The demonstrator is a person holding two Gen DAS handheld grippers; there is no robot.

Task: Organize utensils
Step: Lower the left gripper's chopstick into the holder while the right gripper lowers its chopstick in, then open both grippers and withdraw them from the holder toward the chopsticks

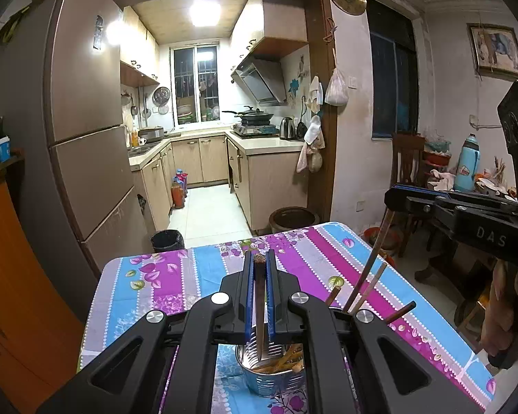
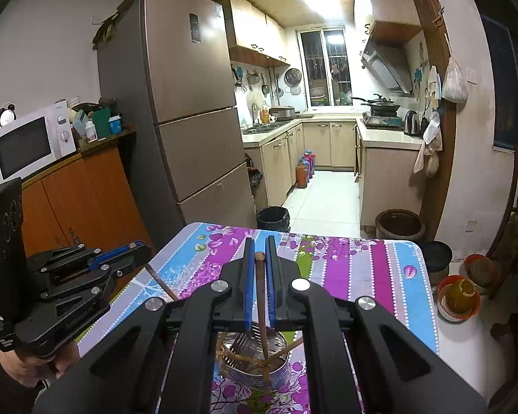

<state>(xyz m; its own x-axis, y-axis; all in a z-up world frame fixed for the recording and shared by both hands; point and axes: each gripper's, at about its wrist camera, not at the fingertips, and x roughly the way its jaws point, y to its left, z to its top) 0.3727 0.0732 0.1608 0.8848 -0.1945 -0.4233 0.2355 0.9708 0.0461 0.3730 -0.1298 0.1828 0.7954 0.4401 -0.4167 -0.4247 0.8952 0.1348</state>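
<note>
- Gripping a dark wooden chopstick, the left gripper has its blue-lined jaws clenched on the stick, which runs lengthwise between them.
- That chopstick's blunt end shows at the fingertips, and its thin tip points down over the metal can standing on the table below.
- A second chopstick is clamped the same way in the right gripper, lying straight along the narrow gap between its jaws.
- Its lower end reaches down into the same metal can, seen from the right wrist view directly beneath the jaws.
- Inside the can lie several more wooden chopsticks, leaning at angles against the rim, with a slotted metal piece among them.
- From the left wrist view, other chopsticks stick up out of the can to the right of the gripper.
- Both grippers are close together above the can, each visible in the other's view, and each is held by a person's hand.
- Underneath everything is a table with a floral striped tablecloth in purple, blue and grey.
</note>
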